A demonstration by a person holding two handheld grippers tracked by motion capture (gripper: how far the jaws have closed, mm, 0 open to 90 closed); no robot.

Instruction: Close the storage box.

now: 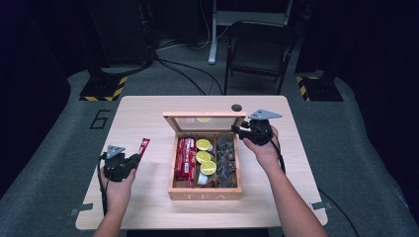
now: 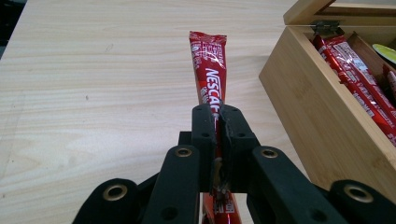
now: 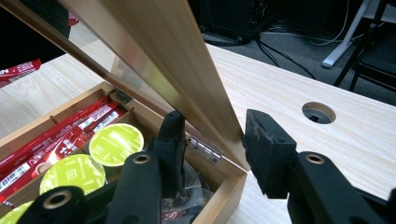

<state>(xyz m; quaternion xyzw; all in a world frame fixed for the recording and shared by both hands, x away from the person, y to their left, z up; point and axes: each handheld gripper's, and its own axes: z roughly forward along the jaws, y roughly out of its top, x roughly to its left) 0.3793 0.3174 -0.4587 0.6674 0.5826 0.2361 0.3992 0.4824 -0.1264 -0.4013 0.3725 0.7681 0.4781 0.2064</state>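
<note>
Left of the box, the left gripper pinches a thin red packet. It looks light and bendy, so grip its end. The right gripper holds the lid.

Table brightly lit from above; surroundings dark; high view perhaps slightly soft.

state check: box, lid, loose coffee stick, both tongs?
Tea box: open, compartments filled.
Lid: raised, upright at the back.
Coffee stick: out of the box, clamped by left tongs.
Left tongs: shut on the stick.
Right tongs: astride the lid's corner, contact unclear.
</note>
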